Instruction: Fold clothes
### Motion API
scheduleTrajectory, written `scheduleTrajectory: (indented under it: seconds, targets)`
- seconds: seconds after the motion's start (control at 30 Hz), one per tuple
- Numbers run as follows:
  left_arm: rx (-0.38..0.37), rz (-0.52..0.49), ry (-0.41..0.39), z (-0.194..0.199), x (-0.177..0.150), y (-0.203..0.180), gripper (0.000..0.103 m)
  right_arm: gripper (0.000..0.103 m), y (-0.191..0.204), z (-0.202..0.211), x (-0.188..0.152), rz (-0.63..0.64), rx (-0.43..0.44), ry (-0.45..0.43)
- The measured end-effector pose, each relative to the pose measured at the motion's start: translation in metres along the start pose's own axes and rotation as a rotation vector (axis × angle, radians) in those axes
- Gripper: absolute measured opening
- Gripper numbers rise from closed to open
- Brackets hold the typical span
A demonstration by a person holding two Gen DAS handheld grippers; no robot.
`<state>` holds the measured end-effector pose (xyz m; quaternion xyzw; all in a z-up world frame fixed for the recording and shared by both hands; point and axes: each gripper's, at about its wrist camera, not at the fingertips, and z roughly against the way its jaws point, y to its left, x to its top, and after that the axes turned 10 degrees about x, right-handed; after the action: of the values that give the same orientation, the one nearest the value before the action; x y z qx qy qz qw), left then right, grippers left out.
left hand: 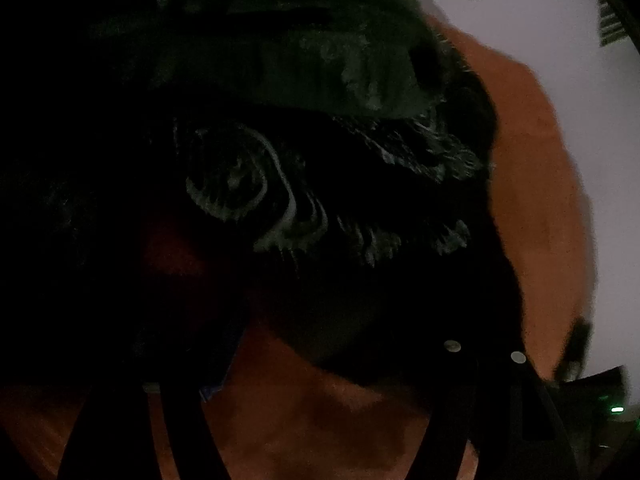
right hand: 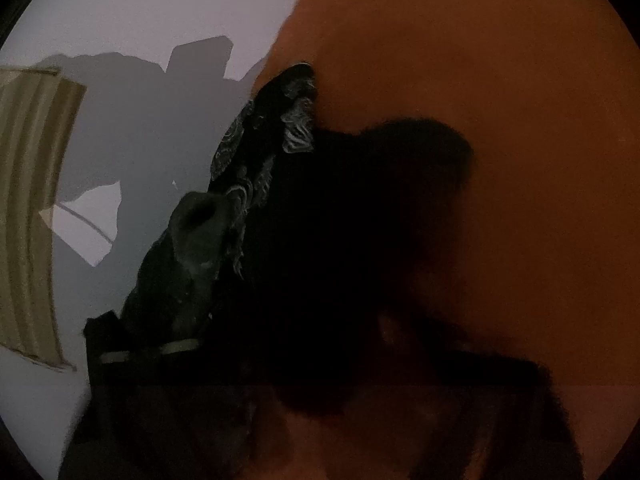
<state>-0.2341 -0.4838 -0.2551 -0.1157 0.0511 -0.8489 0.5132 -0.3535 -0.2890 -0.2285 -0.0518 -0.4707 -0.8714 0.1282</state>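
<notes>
The biggest thing is the flat orange-brown table top, which fills the lower middle and right of the left view and the right half of the right view. On it lies a dark, soft cloth garment with pale swirly patterns, bunched in the middle of the left view and running up the middle of the right view. It looks light and floppy, so it would sag and slide if lifted by one spot; a good place to hold looks like an edge or corner, one in each tool. The left gripper has its dark fingers spread wide at the bottom of its view, pinching nothing. The right gripper is too dark; I cannot tell its state.
</notes>
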Motion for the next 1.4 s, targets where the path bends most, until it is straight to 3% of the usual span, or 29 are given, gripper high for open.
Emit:
scheduleTrajectory:
  seconds: [0.03, 0.1, 0.13, 0.27, 0.33, 0.47, 0.6, 0.73, 0.8, 0.87, 0.9, 0.97, 1.03, 1.1, 1.13, 1.17, 1.23, 1.3, 1.4]
  targets:
    - [-0.018, 0.010, -0.012, 0.000, 0.003, -0.002, 0.055, 0.001, 0.007, -0.003, 0.002, 0.031, -0.018, 0.011]
    - [-0.065, -0.013, -0.036, 0.006, 0.008, -0.010, 0.018, 0.001, 0.020, 0.002, -0.001, 0.094, -0.025, -0.024]
    - [-0.081, -0.029, -0.062, 0.012, 0.010, -0.015, 0.014, 0.001, 0.024, 0.007, -0.004, 0.108, -0.022, -0.047]
    - [-0.071, -0.180, -0.306, 0.069, -0.016, -0.051, 0.012, 0.001, 0.035, 0.041, -0.024, 0.133, 0.032, -0.170]
    - [-0.096, -0.246, -0.382, 0.098, -0.029, -0.070, 0.011, 0.001, 0.043, 0.074, -0.029, 0.162, 0.074, -0.268]
    - [-0.229, -0.419, -0.542, 0.188, -0.072, -0.128, 0.008, 0.001, 0.064, 0.140, -0.020, 0.183, 0.169, -0.408]
    - [-0.429, -0.603, -0.658, 0.294, -0.137, -0.161, 0.007, 0.001, 0.095, 0.250, -0.030, 0.275, 0.240, -0.592]
    - [-0.683, -0.683, -0.686, 0.374, -0.191, -0.149, 0.011, 0.001, 0.115, 0.397, -0.073, 0.380, 0.243, -0.824]
    - [-0.800, -0.682, -0.596, 0.384, -0.195, -0.139, 0.012, 0.001, 0.120, 0.461, -0.097, 0.443, 0.192, -0.933]
    - [-0.832, -0.697, -0.499, 0.377, -0.191, -0.138, 0.012, 0.001, 0.118, 0.506, -0.114, 0.473, 0.121, -0.973]
    - [-0.824, -0.743, -0.421, 0.365, -0.196, -0.147, 0.013, 0.001, 0.115, 0.518, -0.114, 0.475, 0.067, -0.924]
    - [-0.686, -0.787, -0.332, 0.331, -0.209, -0.159, 0.016, 0.003, 0.099, 0.517, -0.105, 0.449, -0.092, -0.707]
    - [-0.566, -0.838, -0.245, 0.281, -0.230, -0.166, 0.019, 0.009, 0.063, 0.512, -0.108, 0.349, -0.171, -0.535]
    - [-0.451, -0.878, -0.172, 0.233, -0.248, -0.170, 0.030, 0.026, 0.015, 0.508, -0.117, 0.216, -0.224, -0.385]
    - [-0.367, -0.890, -0.160, 0.209, -0.255, -0.170, 0.033, 0.042, -0.014, 0.508, -0.128, 0.138, -0.249, -0.318]
    - [-0.293, -0.895, -0.135, 0.182, -0.261, -0.166, 0.033, 0.052, -0.040, 0.512, -0.140, 0.079, -0.263, -0.274]
    - [-0.206, -0.885, -0.025, 0.138, -0.274, -0.148, 0.033, 0.061, -0.090, 0.528, -0.171, -0.008, -0.322, -0.244]
    - [-0.170, -0.861, 0.096, 0.112, -0.284, -0.134, 0.033, 0.063, -0.132, 0.550, -0.202, -0.079, -0.390, -0.247]
    - [-0.153, -0.864, 0.172, 0.098, -0.296, -0.117, 0.034, 0.064, -0.182, 0.585, -0.245, -0.172, -0.471, -0.240]
